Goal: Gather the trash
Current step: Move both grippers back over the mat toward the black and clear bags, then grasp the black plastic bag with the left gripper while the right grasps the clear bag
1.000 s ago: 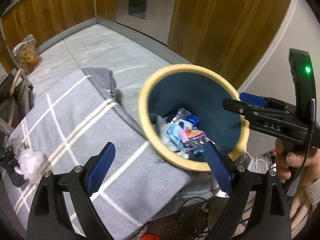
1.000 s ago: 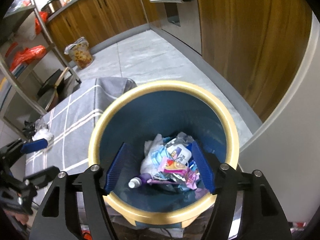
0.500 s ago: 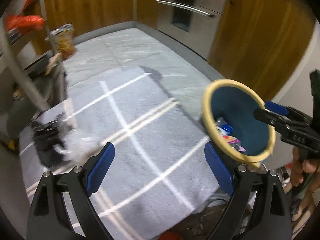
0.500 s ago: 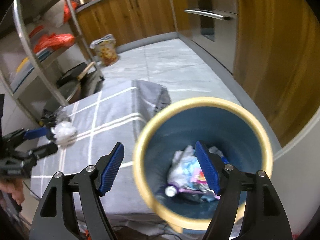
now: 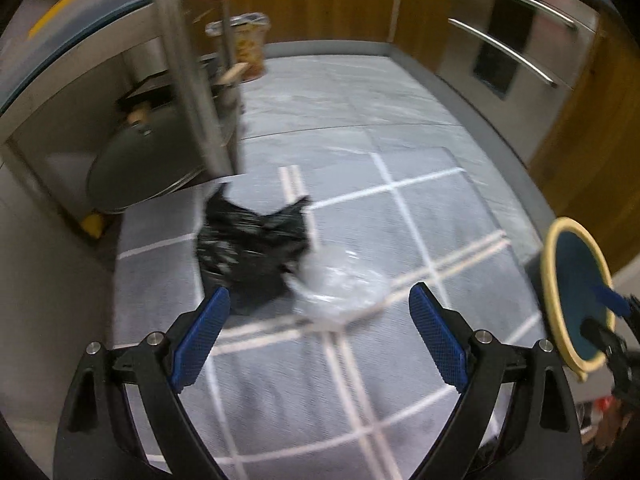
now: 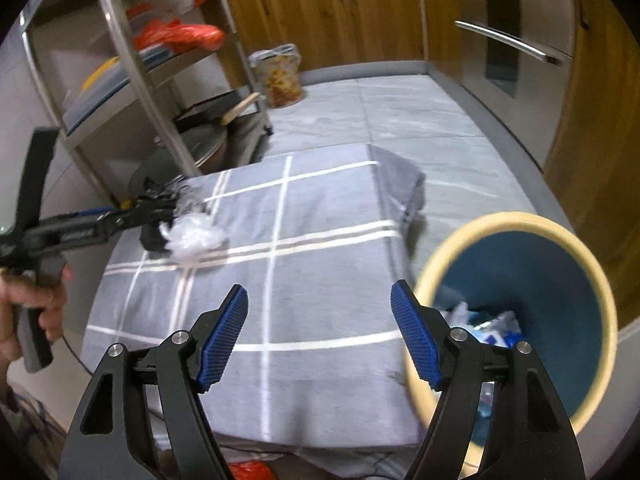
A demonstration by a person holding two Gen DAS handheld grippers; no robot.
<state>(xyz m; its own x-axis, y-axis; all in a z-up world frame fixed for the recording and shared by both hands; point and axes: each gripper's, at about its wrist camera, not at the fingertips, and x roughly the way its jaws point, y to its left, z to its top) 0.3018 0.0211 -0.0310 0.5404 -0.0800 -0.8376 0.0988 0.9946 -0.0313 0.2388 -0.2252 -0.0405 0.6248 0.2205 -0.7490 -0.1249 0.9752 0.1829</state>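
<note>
A crumpled black plastic bag (image 5: 252, 248) and a clear crumpled plastic wrap (image 5: 340, 284) lie on the grey checked tablecloth (image 5: 400, 248). My left gripper (image 5: 318, 328) is open and empty, just short of them; it also shows in the right wrist view (image 6: 132, 216). The wrap shows there too (image 6: 194, 236). A blue bin with a yellow rim (image 6: 516, 312) holds several wrappers (image 6: 492, 328) and stands beside the table's right end. My right gripper (image 6: 320, 332) is open and empty over the table's near edge, next to the bin.
A steel shelf rack (image 6: 132, 72) with pans and orange bags stands behind the table's left end. A filled plastic bag (image 6: 280, 72) sits on the floor by wooden cabinets (image 6: 340, 12). Cables lie on the floor below the table.
My left gripper has swung left from the bin to the black bag and clear wrap. My right gripper has pulled back and left from over the bin to the table's edge.
</note>
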